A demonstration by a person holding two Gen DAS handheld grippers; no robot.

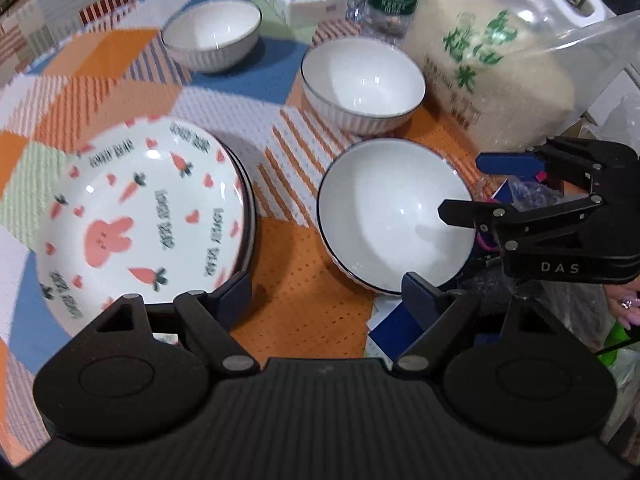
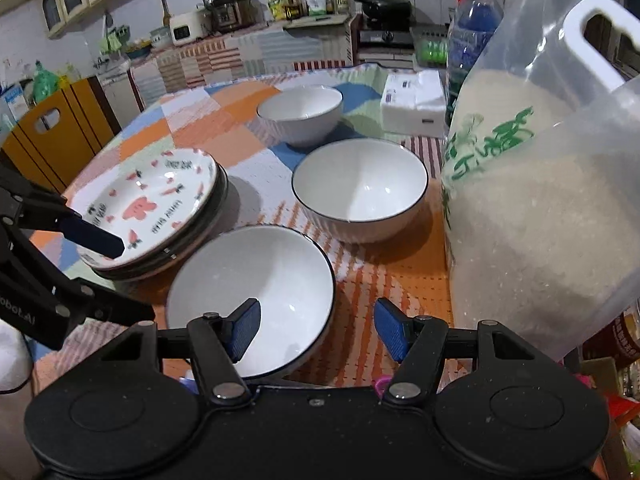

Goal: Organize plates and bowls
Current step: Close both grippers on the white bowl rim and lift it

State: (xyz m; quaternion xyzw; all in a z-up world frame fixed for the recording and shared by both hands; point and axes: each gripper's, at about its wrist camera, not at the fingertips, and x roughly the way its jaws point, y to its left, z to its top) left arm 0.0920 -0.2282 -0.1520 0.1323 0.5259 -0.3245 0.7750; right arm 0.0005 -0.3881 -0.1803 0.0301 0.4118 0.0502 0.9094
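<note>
Bowls: your right gripper (image 2: 318, 330) straddles the nearest bowl's (image 2: 256, 280) 3 o'clock rim, jaws apart; left gripper (image 1: 324, 294) gapes empty too.

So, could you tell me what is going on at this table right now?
A person holds a claw in each hand over a patchwork tablecloth. Both are open and hold nothing. The right claw hangs over the nearest bowl; the left claw sits between that bowl and the stack of rabbit plates. Two more bowls stand apart farther back, not yet stacked, beside a bag of rice.
</note>
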